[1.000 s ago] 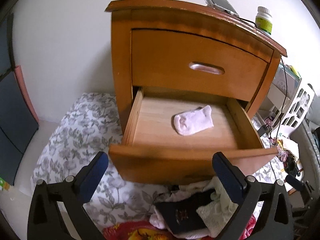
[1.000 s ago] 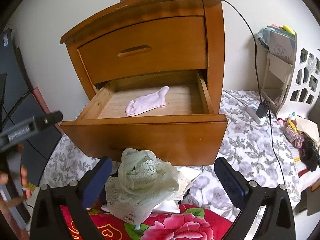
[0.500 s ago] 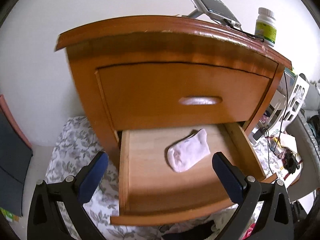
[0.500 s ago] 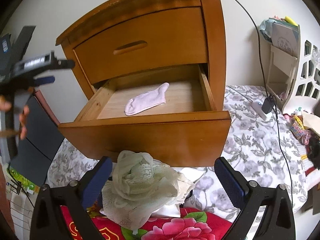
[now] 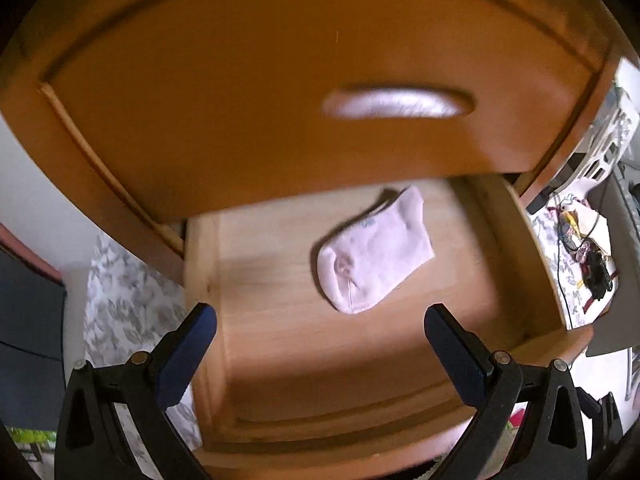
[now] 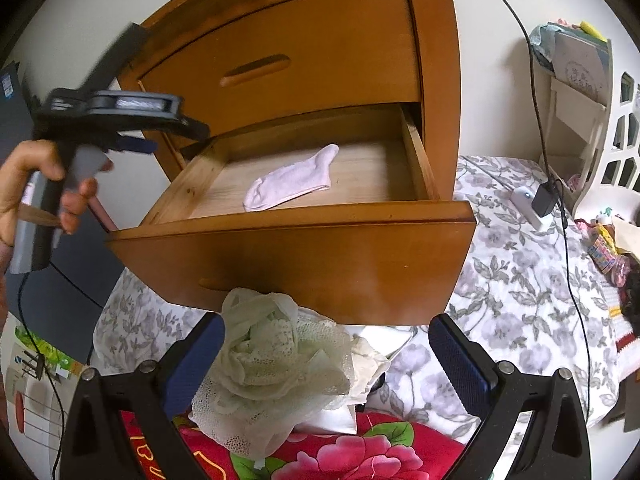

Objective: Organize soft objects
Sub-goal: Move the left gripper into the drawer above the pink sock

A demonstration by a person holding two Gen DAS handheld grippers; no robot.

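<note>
A pale pink sock point(image 5: 374, 255) point(image 6: 294, 184) lies flat on the floor of the pulled-out lower drawer point(image 5: 520, 256) point(image 6: 320, 248) of a wooden nightstand. My left gripper point(image 5: 320, 322) hovers over the drawer's near half, open and empty, the sock just beyond its fingertips. The right wrist view shows that gripper's body point(image 6: 104, 112) held in a hand at the drawer's left. My right gripper point(image 6: 326, 330) is open below the drawer front. A crumpled cream lace garment point(image 6: 276, 364) rests against its left finger point(image 6: 200, 356), on top of a pile of clothes.
The upper drawer point(image 6: 280, 60) is closed. A floral grey sheet point(image 6: 520, 288) covers the surface around the nightstand, with a red flowered cloth point(image 6: 320, 452) in front. A white charger and black cable point(image 6: 532, 200) lie to the right, near a white openwork rack point(image 6: 616, 128).
My left gripper has risen and pushed forward from in front of the drawer to over its inside, closing on the sock. The right gripper has edged slightly nearer the drawer front.
</note>
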